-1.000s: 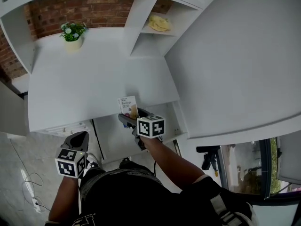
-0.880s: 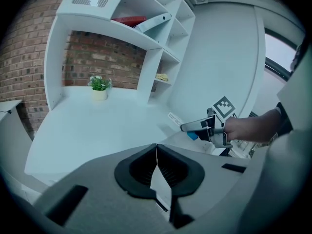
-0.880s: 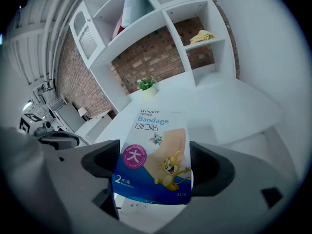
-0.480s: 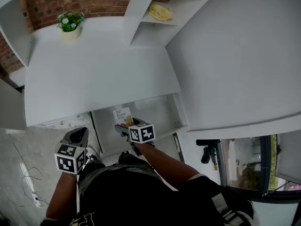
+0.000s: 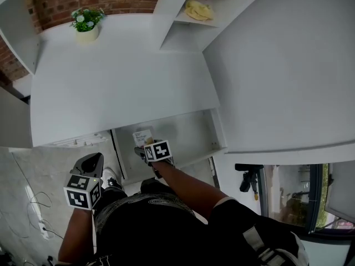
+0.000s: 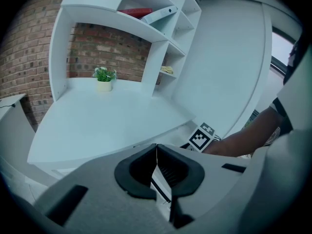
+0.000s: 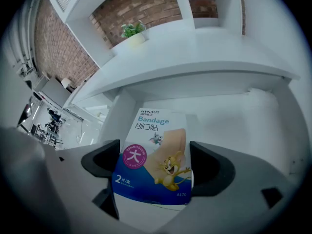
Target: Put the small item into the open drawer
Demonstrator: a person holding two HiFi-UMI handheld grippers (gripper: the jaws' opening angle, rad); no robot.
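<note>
Right gripper view: right hand-held gripper (image 7: 156,164) pinches the bandage pack (image 7: 154,152) over the open drawer (image 7: 234,123). Left hand-held gripper (image 6: 157,169) pressed together, empty, left of the drawer.

Drawer (image 5: 191,133) open under desk (image 5: 122,82) front edge. I see bare floor right of my right gripper (image 5: 145,147): free room there. Desk edge overhangs drawer's back part, caps entry from above. Side walls close off left and right. Bandage pack (image 7: 153,152) fills gap between right jaws. Left gripper (image 5: 92,160) low, well apart from drawer. Plant pot (image 5: 86,33) far back on desk, out of path.
</note>
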